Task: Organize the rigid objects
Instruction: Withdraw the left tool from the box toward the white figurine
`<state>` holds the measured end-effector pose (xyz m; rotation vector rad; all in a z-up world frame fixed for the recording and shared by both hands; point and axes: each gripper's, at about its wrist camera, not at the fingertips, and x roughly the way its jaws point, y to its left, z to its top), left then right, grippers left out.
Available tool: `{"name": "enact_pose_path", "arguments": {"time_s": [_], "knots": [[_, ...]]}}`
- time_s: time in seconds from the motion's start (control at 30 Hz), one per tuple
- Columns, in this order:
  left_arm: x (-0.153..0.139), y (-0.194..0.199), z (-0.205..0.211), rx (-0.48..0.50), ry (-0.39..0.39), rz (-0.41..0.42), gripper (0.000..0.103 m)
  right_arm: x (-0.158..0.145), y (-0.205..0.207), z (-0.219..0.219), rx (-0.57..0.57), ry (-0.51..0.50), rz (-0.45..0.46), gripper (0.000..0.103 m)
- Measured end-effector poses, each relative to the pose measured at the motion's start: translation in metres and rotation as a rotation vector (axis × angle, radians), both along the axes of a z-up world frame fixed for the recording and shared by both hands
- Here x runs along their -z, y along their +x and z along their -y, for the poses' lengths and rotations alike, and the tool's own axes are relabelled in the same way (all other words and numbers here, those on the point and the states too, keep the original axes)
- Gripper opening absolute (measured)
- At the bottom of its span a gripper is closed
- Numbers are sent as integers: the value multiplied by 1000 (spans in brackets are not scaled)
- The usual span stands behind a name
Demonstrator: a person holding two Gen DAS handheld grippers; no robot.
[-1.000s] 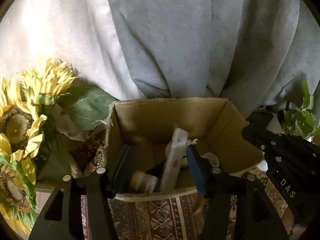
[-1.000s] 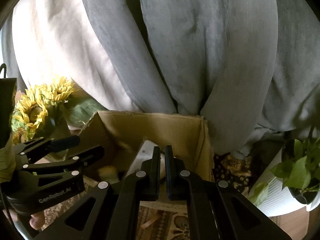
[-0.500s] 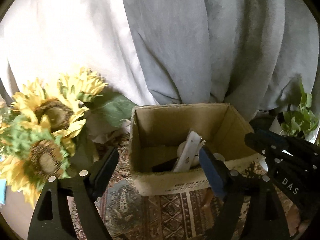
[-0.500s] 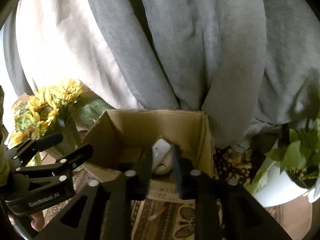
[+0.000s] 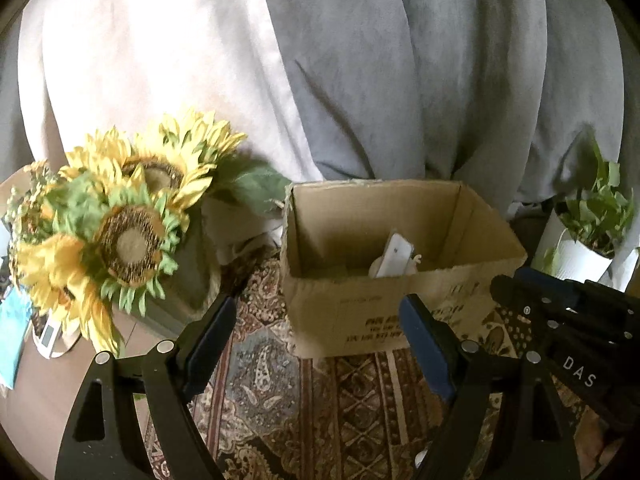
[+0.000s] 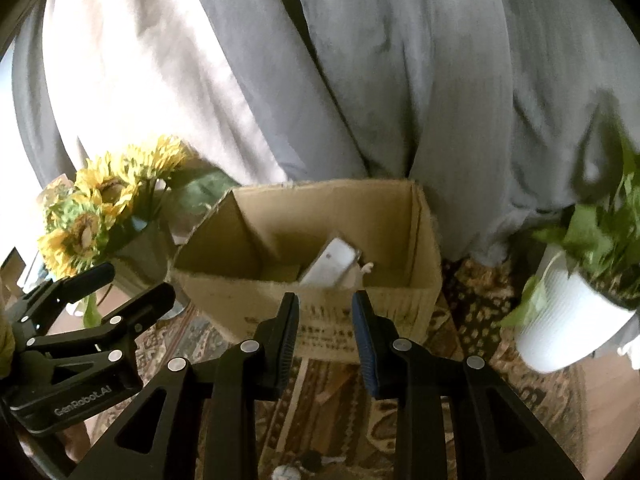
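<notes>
An open cardboard box (image 5: 360, 316) stands on a patterned rug; it also shows in the right wrist view (image 6: 328, 320). A flat white device (image 5: 394, 258) leans upright inside it, also seen from the right (image 6: 332, 262), against a pale rounded object (image 5: 414, 261). My left gripper (image 5: 316, 312) is open wide and empty, in front of the box. My right gripper (image 6: 325, 304) is open a moderate width and empty, just short of the box's front wall. Each gripper shows at the edge of the other's view.
A sunflower bouquet (image 5: 120, 220) stands left of the box. A white pot with a green plant (image 6: 572, 320) stands to the right. Grey and white curtains (image 5: 360, 80) hang behind. Small objects (image 6: 308, 464) lie on the rug (image 5: 320, 400) near me.
Both grippers have pulled back out of the box and away from it. The right gripper went from shut to open. The white device stays leaning in the box.
</notes>
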<state>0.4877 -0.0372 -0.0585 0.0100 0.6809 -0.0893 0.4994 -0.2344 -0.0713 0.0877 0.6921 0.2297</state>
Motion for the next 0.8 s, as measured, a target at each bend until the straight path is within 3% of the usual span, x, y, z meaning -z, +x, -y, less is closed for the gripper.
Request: {"name": "enact_pose_path", "arguments": {"time_s": [0.53, 0.8], "knots": [[50, -18, -2, -29, 78, -38, 84, 60, -4, -1, 17, 43, -134, 29], [70, -15, 1, -3, 142, -33, 84, 92, 6, 4, 71, 123, -213, 29]]}}
